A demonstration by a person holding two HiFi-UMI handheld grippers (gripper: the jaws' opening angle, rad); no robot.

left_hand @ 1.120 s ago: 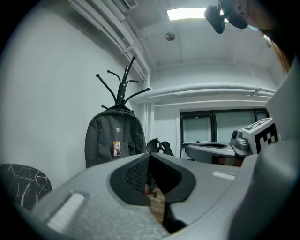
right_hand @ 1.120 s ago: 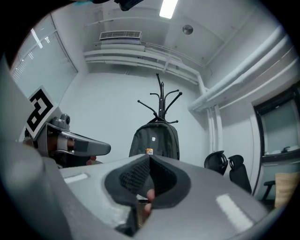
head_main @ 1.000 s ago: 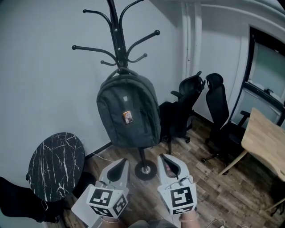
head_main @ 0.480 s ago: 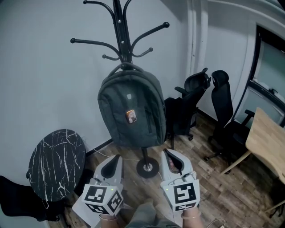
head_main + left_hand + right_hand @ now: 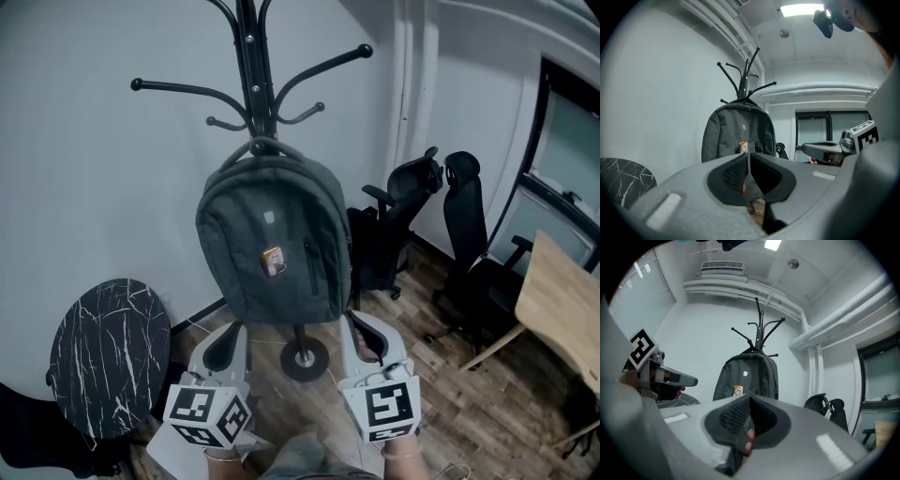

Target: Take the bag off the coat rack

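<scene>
Two grippers are pointing at the bag (image 5: 272,244), which is hanging tall from the coat rack (image 5: 251,66) by its top loop (image 5: 266,144). The left gripper (image 5: 228,339) is hovering low near the bag's bottom left corner, jaws pressed together on nothing. The right gripper (image 5: 361,336) is hovering near the bottom right corner, also closed and empty. Both are sitting equally near; the loop is waiting high above them.

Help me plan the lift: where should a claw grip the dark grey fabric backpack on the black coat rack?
Its top carry loop, from the front. The dark grey fabric backpack hangs by that loop from the black metal coat rack, front panel facing you, so raising it should unhook it.
</scene>
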